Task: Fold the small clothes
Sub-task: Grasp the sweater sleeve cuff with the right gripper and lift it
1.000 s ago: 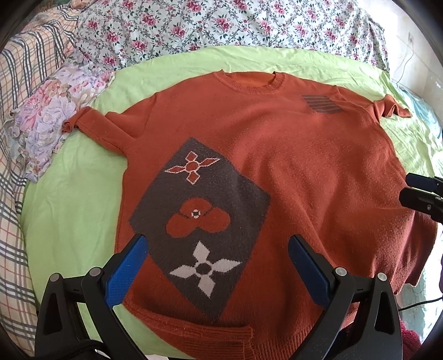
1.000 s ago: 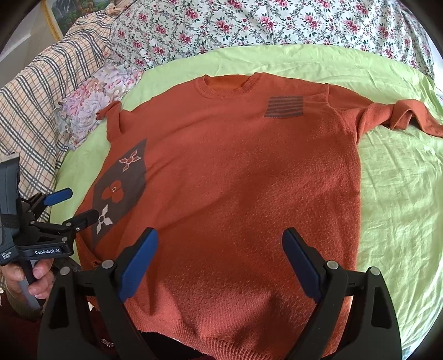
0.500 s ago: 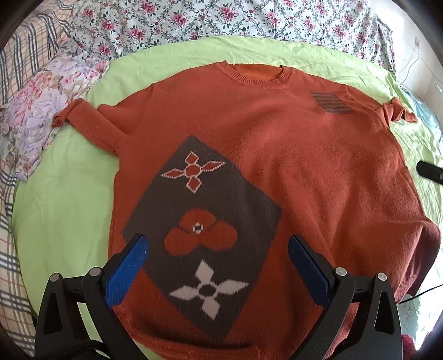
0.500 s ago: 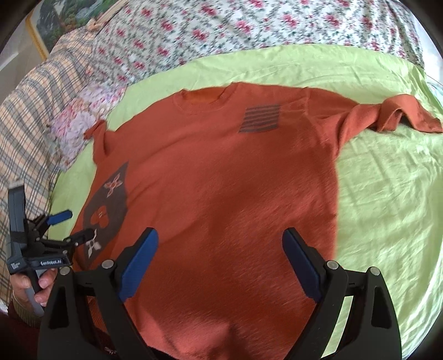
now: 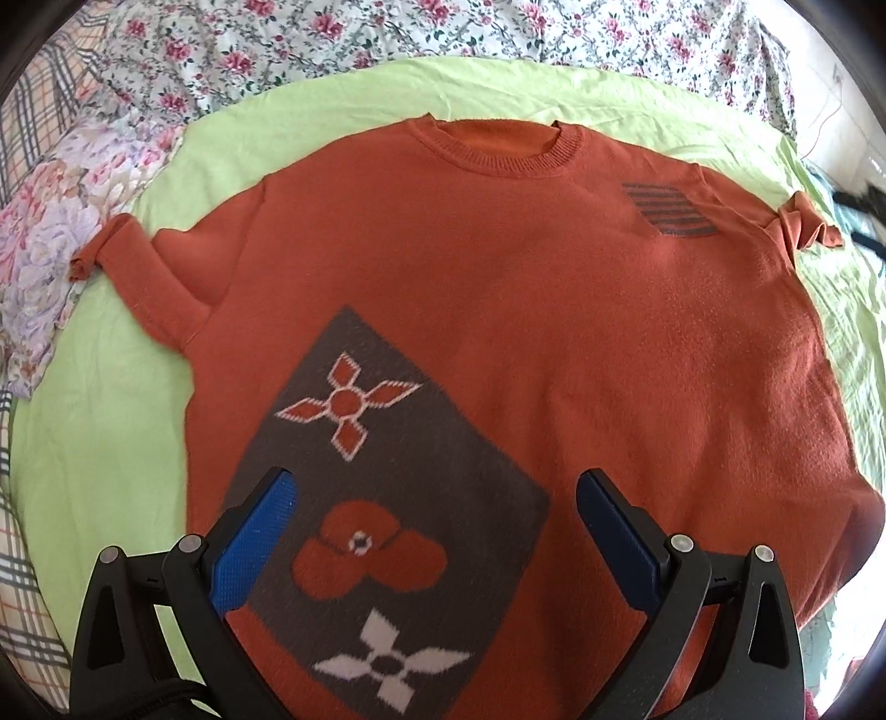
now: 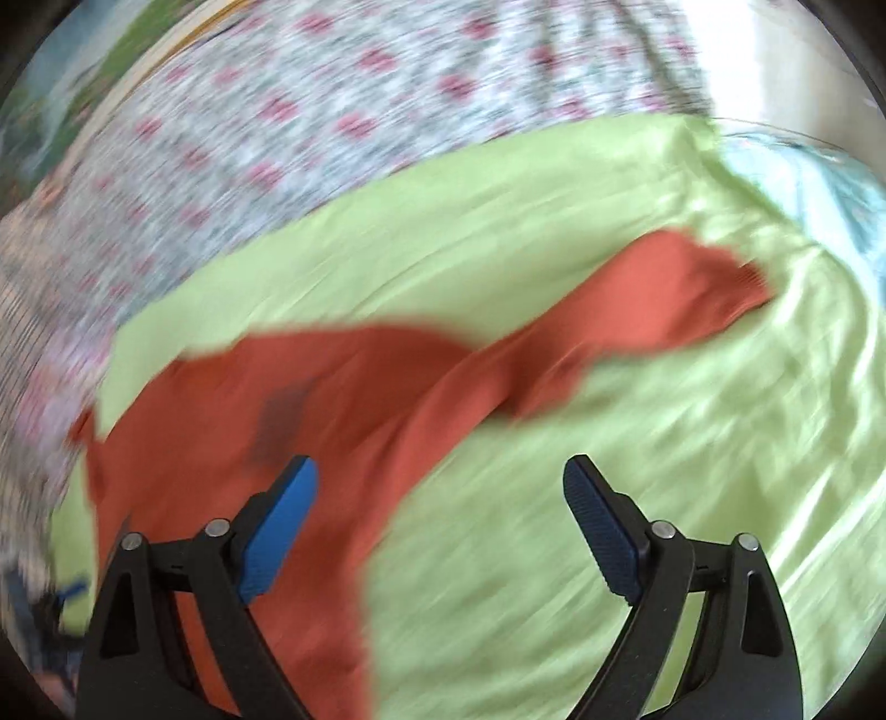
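An orange knitted sweater [image 5: 498,310] lies flat, front up, on a light green sheet [image 5: 99,432]. It has a grey patch with flower shapes [image 5: 387,498] at the lower left and a grey striped mark [image 5: 667,213] on the chest. My left gripper [image 5: 434,498] hovers open over the grey patch, nothing between its blue pads. In the blurred right wrist view the sweater's right sleeve [image 6: 664,299] stretches across the green sheet [image 6: 692,471]. My right gripper [image 6: 440,482] hangs over the sweater's right edge with its jaws closing slightly and nothing between them.
Floral bedding [image 5: 443,33] runs along the far side of the bed, and a pale flowered cloth [image 5: 50,232] lies by the left sleeve. Checked fabric [image 5: 22,581] borders the left edge. A dark blurred shape [image 5: 864,210] shows at the far right.
The left gripper has drifted forward over the grey patch. The right gripper has swung fast to the right, from over the sweater's body to its right side and sleeve, blurring its view.
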The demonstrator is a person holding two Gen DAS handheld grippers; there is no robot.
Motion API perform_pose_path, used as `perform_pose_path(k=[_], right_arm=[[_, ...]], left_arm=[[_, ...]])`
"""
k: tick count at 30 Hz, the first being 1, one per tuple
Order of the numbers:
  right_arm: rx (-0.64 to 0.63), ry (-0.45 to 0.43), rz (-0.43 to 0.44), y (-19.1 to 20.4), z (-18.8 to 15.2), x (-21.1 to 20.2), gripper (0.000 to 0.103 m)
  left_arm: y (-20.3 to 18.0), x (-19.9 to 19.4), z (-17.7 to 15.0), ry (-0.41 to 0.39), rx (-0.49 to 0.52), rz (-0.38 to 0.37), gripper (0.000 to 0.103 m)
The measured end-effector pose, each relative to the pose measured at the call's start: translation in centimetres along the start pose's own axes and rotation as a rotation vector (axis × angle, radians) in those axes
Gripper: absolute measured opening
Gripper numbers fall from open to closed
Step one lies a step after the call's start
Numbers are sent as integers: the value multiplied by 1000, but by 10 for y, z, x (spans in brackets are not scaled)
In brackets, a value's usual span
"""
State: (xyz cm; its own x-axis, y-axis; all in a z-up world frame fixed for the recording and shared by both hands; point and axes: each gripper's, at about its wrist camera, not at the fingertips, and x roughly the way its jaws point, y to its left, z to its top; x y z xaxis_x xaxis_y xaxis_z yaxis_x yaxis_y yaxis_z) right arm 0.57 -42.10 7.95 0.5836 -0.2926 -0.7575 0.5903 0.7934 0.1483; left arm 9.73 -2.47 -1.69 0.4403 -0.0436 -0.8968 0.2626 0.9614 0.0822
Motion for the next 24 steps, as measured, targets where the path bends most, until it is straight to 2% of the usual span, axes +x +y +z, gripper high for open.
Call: perform_pose_path(k=[3,6,7,11,13,15,17,20,24], right_arm=[[60,-24,-116,-39,52,25,82],[125,-1,-160,-67,84,53,75],[125,1,-176,-72,87,53,75],[120,72,-253,-89,101,97,69],[125,109,-268,-96,100,115,54],[84,76,-271,-91,96,118,32],[54,33,-209,-77,95,109,10],[-31,-56,-49,-33,92,86,9],[-176,-89,170,52,74,65,9]], left_arm=[[-3,9,6,16,-4,-9,101],[-5,19,11,36,-17,-13,101],[-6,21,13,41,-19,-17,101],[-9,30,18,53,-10,-20,101],[-9,31,19,53,-7,-22,101],[-8,31,21,50,-11,-27,101],[-6,31,21,46,-18,-34,101],[-4,28,18,39,-30,-47,101],[3,16,12,16,-50,-59,101]])
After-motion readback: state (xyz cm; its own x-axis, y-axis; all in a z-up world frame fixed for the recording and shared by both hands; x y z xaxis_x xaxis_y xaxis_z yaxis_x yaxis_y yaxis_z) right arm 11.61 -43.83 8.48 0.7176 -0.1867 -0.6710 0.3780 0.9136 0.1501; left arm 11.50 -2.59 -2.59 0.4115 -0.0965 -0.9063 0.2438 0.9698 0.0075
